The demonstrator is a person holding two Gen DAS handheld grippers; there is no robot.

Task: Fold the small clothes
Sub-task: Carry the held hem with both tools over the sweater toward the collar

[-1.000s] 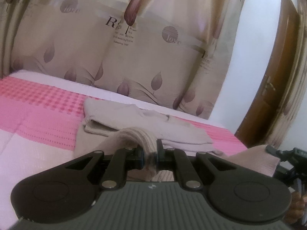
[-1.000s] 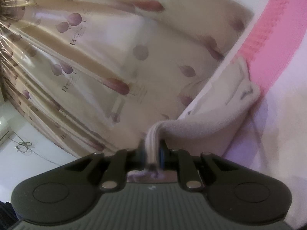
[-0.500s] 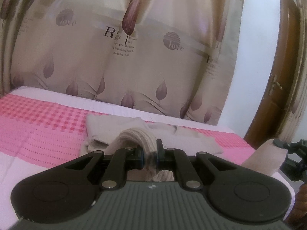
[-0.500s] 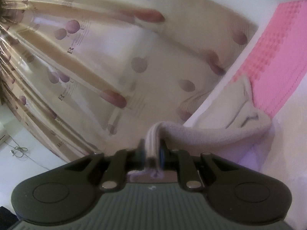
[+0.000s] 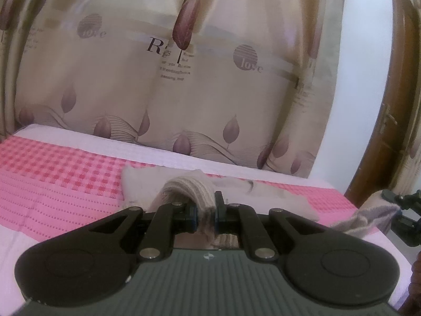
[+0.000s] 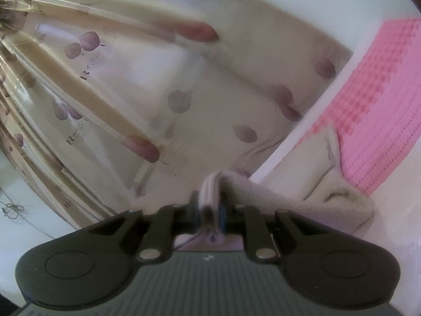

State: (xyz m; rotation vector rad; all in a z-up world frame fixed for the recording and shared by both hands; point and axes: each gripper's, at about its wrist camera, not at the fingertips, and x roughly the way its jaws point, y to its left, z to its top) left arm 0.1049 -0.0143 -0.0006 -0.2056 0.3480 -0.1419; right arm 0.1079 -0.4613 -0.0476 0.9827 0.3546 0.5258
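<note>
Moved: both your grippers have carried the hem toward the curtain [image 5: 210,79].
Left gripper [image 5: 205,217]: angled slightly down, clamping beige sweater [image 5: 276,197].
Right gripper [image 6: 210,212]: level, rolled, pinching its hem.
Sweater: on pink bedspread [image 5: 65,179].

left gripper [image 5: 205,212] pinching beige garment [image 5: 189,187], pink bedspread [image 5: 65,179]

A bed covered by a pink-and-white checked woven bedspread [image 5: 65,179] is shown. A small beige knitted garment [image 5: 236,187] is laid partly on it near the far edge, its ribbed hem raised off the cover.
</note>
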